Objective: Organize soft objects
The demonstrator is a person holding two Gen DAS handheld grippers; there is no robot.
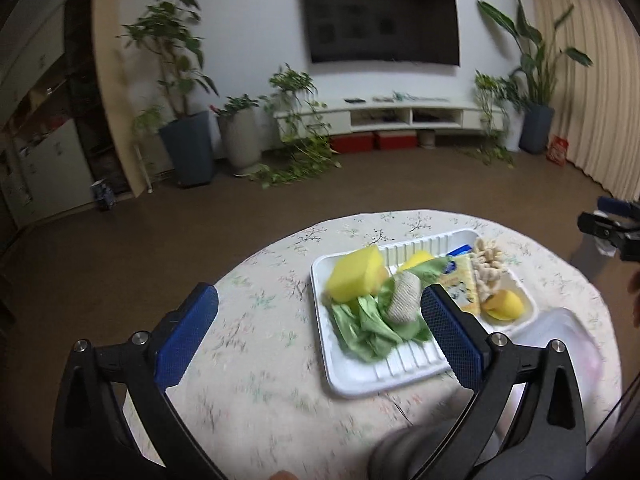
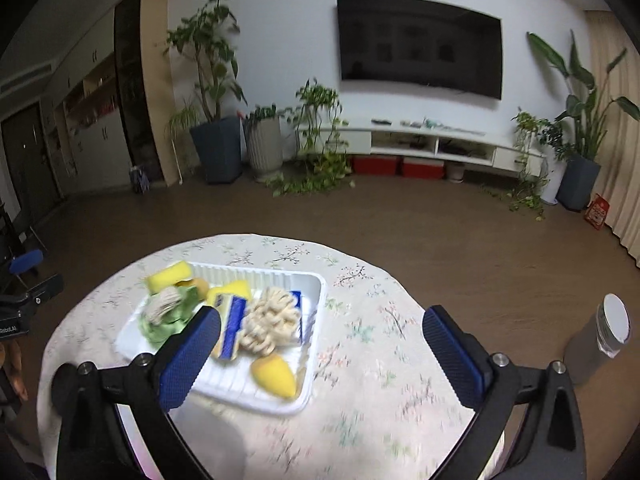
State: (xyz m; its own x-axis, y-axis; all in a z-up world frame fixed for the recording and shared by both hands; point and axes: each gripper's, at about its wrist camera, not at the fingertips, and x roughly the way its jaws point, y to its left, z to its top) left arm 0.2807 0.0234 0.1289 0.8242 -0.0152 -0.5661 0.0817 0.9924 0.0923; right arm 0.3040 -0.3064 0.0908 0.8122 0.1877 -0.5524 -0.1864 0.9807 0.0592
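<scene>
White tray (image 2: 312,384) holds the soft objects: yellow sponge (image 1: 354,276), green cloth (image 1: 366,326), grey knitted roll (image 1: 404,298), cream knotted rope (image 2: 270,320), yellow-blue packet (image 2: 230,320) and a yellow piece (image 2: 274,376). Motion blur obscures detail. Left gripper (image 1: 320,330) jaws stand wide apart, empty, tray ahead beside the right-hand jaw. Right gripper (image 2: 322,354) jaws likewise spread, empty; its left-hand jaw hides part of the tray. Floral tabletop (image 2: 380,360) beneath.
</scene>
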